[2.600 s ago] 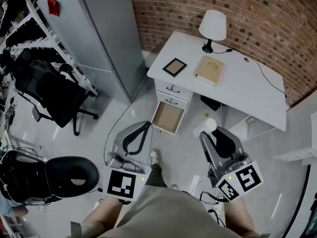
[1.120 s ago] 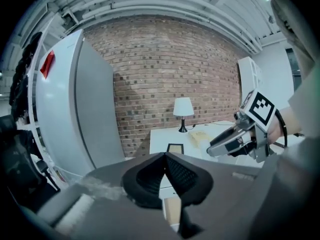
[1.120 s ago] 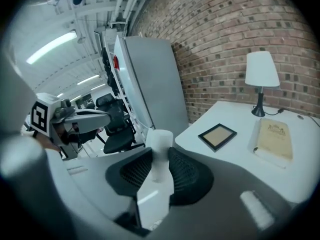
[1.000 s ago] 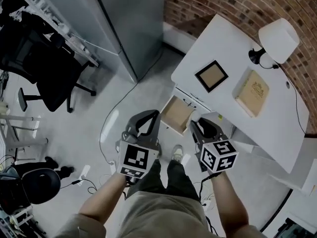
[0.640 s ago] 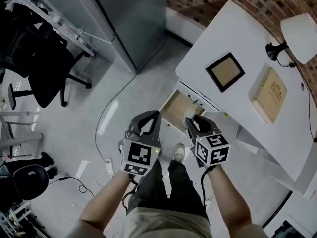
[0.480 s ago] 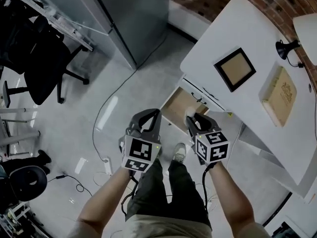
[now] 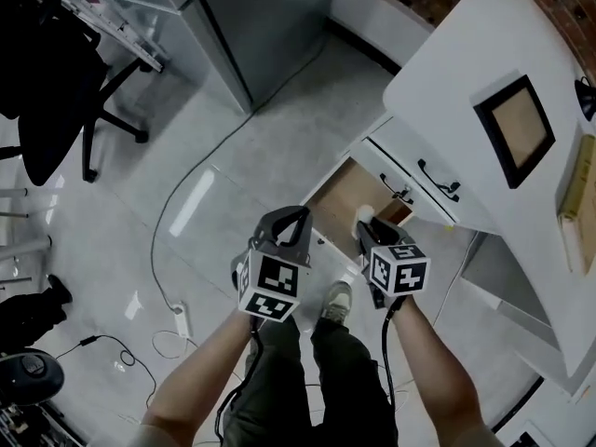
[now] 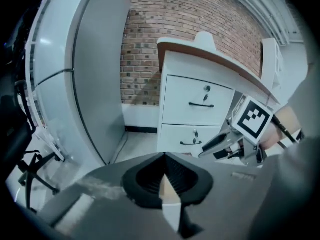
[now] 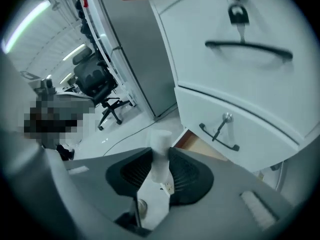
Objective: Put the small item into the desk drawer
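The small item (image 7: pixel 365 215) is a white, stubby cylinder, and my right gripper (image 7: pixel 366 225) is shut on it. In the right gripper view the small item (image 9: pixel 159 156) stands upright between the pads. It hangs over the near edge of the open bottom drawer (image 7: pixel 343 192), whose wooden floor looks bare. The right gripper view shows the drawer (image 9: pixel 197 145) just below a closed drawer front with a black handle (image 9: pixel 219 134). My left gripper (image 7: pixel 298 215) is held to the left of the drawer, shut, with nothing in it. In the left gripper view its tips (image 8: pixel 164 155) meet.
The white desk (image 7: pixel 456 54) carries a picture frame (image 7: pixel 515 128) and a book (image 7: pixel 579 203). A grey cabinet (image 7: pixel 251 17) stands left of the desk, with an office chair (image 7: pixel 56 91) beyond. A cable (image 7: pixel 177 240) and power strip (image 7: pixel 182 322) lie on the floor.
The view has closed in on the desk. Both grippers moved toward the open drawer, and the right one now holds the white item over its near edge.
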`<state>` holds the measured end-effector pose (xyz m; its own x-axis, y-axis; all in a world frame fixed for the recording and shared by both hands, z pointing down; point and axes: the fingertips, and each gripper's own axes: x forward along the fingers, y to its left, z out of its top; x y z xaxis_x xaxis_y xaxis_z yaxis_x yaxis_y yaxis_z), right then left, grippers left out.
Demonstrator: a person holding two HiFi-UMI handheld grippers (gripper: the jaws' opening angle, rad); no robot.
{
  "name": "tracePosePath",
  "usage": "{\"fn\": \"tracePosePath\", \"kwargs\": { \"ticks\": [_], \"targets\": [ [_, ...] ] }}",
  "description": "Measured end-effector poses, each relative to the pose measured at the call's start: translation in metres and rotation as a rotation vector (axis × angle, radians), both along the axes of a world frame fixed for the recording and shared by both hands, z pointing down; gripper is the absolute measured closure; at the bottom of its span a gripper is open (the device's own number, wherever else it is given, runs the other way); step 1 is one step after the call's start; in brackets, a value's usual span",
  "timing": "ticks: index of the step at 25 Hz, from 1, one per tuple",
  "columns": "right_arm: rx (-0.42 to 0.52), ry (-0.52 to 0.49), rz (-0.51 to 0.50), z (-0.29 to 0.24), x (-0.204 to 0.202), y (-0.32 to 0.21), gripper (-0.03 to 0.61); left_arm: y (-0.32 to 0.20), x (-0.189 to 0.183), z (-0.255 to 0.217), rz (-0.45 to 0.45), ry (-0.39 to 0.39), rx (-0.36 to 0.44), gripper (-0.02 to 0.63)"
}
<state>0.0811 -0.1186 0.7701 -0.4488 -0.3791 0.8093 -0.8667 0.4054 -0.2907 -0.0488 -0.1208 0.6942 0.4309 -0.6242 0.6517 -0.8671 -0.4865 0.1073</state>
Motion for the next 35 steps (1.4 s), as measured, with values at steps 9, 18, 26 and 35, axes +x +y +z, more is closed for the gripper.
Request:
{"fn": "tracePosePath", "kwargs": {
  "ticks": [9,18,26,35],
  "targets": [
    [-0.049,0.127,-0.060,0.155,0.025,0.008,0.463,0.006,0.006,0.120,-0.021,0.020,-0.049,0.611],
    [-0.159,0.175,-0.001,0.277,0.033,0.017,0.462,0.004,0.024,0.224,0.036,-0.010,-0.081,0.611],
    [-0.260,0.201,0.066,0.342,0.046,0.012,0.460,0.000,0.029,0.274,0.068,-0.015,-0.109,0.611],
    [-0.323,0.230,0.069,0.373,0.056,0.025,0.439,0.001,0.028,0.296,0.102,-0.031,-0.124,0.611]
  ]
}}
